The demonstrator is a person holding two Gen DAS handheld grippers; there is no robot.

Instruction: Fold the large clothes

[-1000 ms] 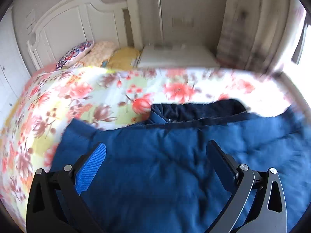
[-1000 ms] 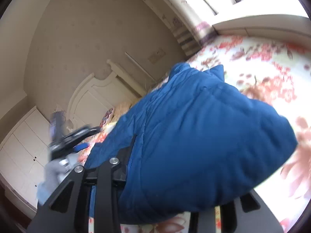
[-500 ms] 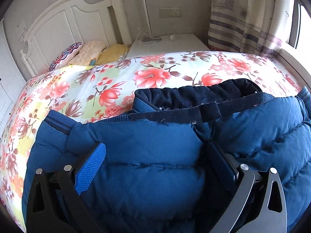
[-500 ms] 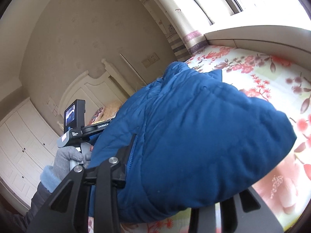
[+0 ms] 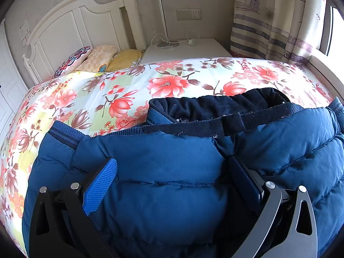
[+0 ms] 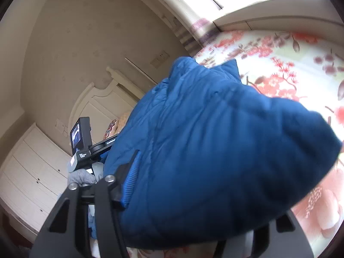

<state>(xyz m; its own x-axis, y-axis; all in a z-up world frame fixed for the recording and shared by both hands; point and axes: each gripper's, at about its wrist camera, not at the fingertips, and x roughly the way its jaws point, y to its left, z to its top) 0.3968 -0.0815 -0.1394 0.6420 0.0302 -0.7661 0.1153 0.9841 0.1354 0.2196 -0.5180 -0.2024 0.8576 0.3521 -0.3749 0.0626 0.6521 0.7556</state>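
Lowered since earlier: jacket (image 5: 163, 172), now lower frame on bed (image 5: 129, 81). Right gripper (image 6: 193, 204) opening, jacket between; left gripper (image 5: 172, 180) apart, straddling it. Soft, puffy, light, probably slippery; grip hem.

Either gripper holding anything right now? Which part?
Left gripper: open, fingers astride the blue puffer jacket, no grip. Right gripper: opening, a bunched fold of the jacket between its fingers.

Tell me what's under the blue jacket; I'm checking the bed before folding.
The flowered bedspread shows around the blue jacket and runs beneath it. Anything else under it is covered.
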